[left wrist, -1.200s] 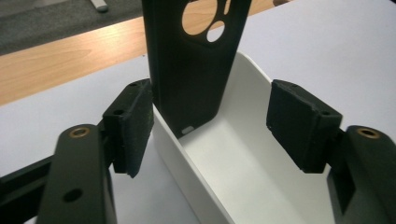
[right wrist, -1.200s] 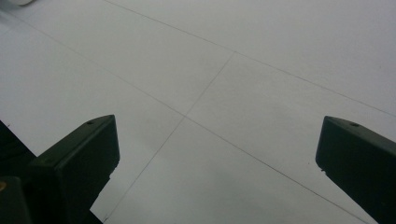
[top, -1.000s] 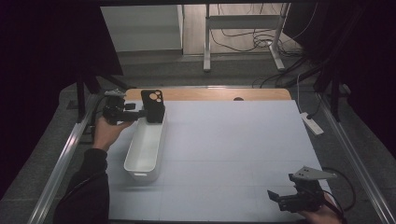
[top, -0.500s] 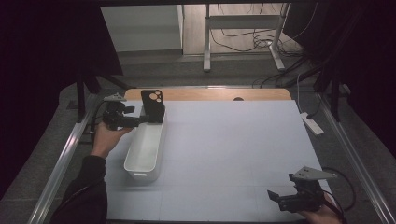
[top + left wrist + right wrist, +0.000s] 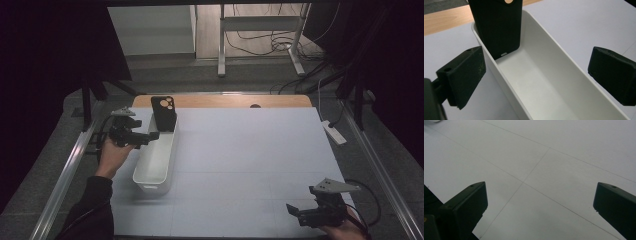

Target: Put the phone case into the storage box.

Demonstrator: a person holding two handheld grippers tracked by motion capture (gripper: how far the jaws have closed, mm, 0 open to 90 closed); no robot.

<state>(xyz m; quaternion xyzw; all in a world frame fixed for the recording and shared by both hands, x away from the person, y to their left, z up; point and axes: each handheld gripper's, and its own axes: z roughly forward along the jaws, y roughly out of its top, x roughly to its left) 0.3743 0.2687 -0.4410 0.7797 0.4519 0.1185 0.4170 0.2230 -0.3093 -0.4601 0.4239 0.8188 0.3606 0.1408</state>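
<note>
A black phone case point(image 5: 164, 113) point(image 5: 496, 26) leans upright at the far end of a long white bin point(image 5: 156, 160) point(image 5: 544, 82) on the left of the table. My left gripper point(image 5: 150, 135) point(image 5: 536, 75) stands open at the bin's left side, its jaws having just been opening and now straddling the bin's near wall, apart from the case. A hand holds it from below. My right gripper point(image 5: 295, 212) point(image 5: 539, 205) is open near the table's front right corner, hovering over the bare white mat with nothing between its jaws.
The white mat point(image 5: 250, 150) covers most of the table, with a wooden strip point(image 5: 225, 101) along the far edge. A small white device point(image 5: 334, 132) lies at the right edge. Metal rails point(image 5: 65, 175) run along both sides. Cables and a stand point(image 5: 260, 30) lie on the floor beyond.
My left gripper has let go of the phone case and drawn back to the left, its jaws wider than before. The case stays leaning in the bin. The right gripper has kept still.
</note>
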